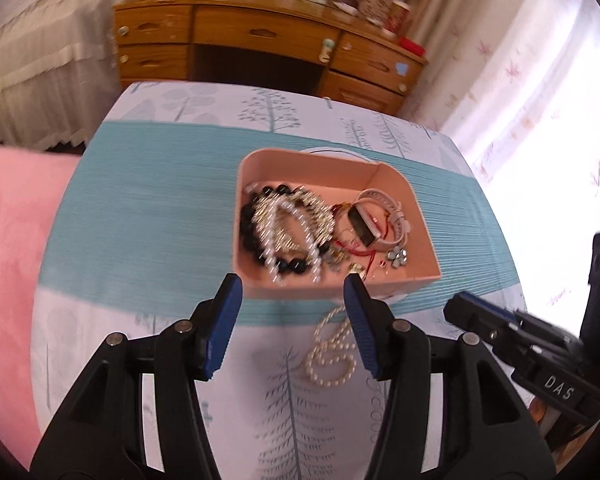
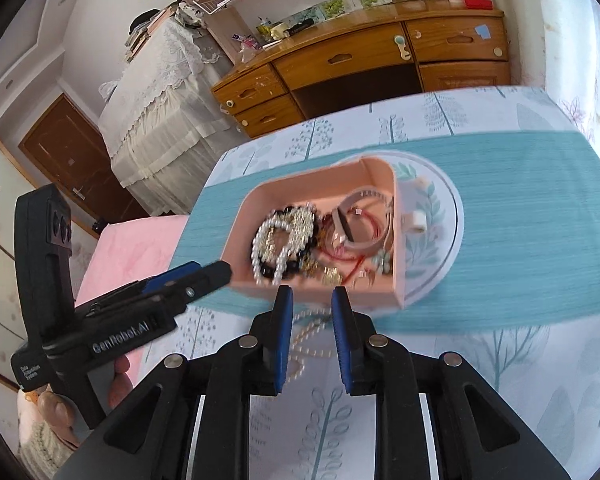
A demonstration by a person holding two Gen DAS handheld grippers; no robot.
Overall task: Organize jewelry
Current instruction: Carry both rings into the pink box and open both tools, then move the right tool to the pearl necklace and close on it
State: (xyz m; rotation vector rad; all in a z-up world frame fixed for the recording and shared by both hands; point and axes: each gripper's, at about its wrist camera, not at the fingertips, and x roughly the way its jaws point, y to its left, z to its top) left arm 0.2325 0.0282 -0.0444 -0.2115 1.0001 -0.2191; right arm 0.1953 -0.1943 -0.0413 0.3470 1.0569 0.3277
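A pink box (image 1: pixel 396 188) (image 2: pixel 256 216) on the teal runner holds several bracelets, a pink-strapped watch (image 1: pixel 374 222) (image 2: pixel 360 236) and small pieces. A pearl necklace (image 1: pixel 332 354) (image 2: pixel 312 336) lies on the tablecloth just in front of the box. My left gripper (image 1: pixel 294 288) is open and empty, above the necklace, its tips near the box's front wall. My right gripper (image 2: pixel 310 294) is open and empty, with the necklace between and below its fingers. It also shows in the left wrist view (image 1: pixel 466 310), and the left gripper shows in the right wrist view (image 2: pixel 216 274).
The box rests partly on a round leaf-pattern plate (image 2: pixel 440 216). A pink cushion (image 1: pixel 8 240) lies to the left of the table. A wooden desk (image 1: pixel 268 40) stands beyond the table's far edge. Curtains (image 1: pixel 540 100) hang on the right.
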